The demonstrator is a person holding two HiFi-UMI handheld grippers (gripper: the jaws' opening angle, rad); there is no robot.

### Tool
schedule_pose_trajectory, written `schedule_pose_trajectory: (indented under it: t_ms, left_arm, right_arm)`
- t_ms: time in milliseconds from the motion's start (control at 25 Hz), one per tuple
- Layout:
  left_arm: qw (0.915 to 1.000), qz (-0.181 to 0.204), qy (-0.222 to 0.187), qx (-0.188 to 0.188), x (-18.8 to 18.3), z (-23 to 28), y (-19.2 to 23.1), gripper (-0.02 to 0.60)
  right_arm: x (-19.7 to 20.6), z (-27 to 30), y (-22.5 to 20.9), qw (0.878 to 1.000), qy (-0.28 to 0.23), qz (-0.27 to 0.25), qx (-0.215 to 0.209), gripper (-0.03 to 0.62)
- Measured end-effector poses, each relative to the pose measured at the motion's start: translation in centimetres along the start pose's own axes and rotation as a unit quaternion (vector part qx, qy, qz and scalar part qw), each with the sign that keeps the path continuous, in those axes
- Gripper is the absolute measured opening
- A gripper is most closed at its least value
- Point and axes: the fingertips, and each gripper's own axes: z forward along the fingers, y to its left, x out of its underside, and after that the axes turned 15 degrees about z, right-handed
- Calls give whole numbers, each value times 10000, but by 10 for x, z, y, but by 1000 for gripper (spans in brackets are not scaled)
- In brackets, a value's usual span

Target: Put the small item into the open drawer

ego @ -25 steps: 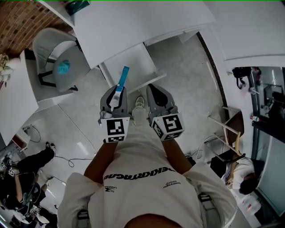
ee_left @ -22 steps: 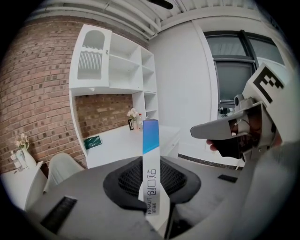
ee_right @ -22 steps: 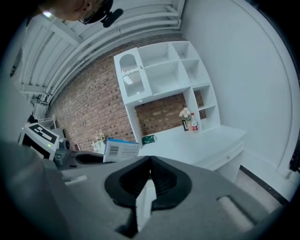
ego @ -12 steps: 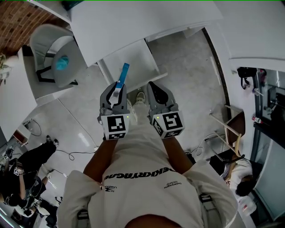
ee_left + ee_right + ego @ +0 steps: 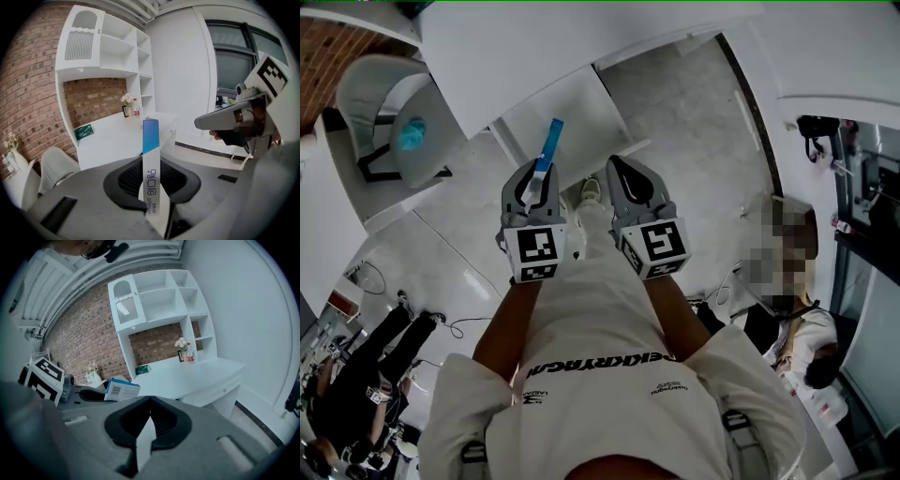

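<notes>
A slim blue-and-white box (image 5: 548, 150) sticks out forward from my left gripper (image 5: 536, 171), whose jaws are shut on its lower end. In the left gripper view the box (image 5: 151, 168) stands upright between the pads, blue end up. My right gripper (image 5: 619, 171) is beside it, shut with nothing in it; its jaws meet in the right gripper view (image 5: 150, 401). The open white drawer (image 5: 567, 117) lies just ahead of both grippers, below the white desk (image 5: 581, 47). The box (image 5: 121, 390) also shows from the right gripper view.
A grey chair with a teal cushion (image 5: 403, 131) stands left of the drawer. A white shelf unit (image 5: 103, 51) rises over the desk against a brick wall, with a green box (image 5: 84, 131) on the desktop. People sit at lower left (image 5: 356, 394) and right (image 5: 806, 347).
Both grippers and the held box have shifted slightly left and forward toward the desk and drawer. The grip on the box is unchanged.
</notes>
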Motion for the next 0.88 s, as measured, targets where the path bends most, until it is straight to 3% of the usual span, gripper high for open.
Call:
schedule_pose_trajectory:
  t_ms: [400,880]
  left_arm:
    - [9986,-131,282,436,41,32,-3,75]
    - [9949,56,617,792,75,79,-8,77]
  right_arm:
    - [39,29,-10,9989,241,154,360,-6]
    - [67,55,-22,9976,341,153,582,-6]
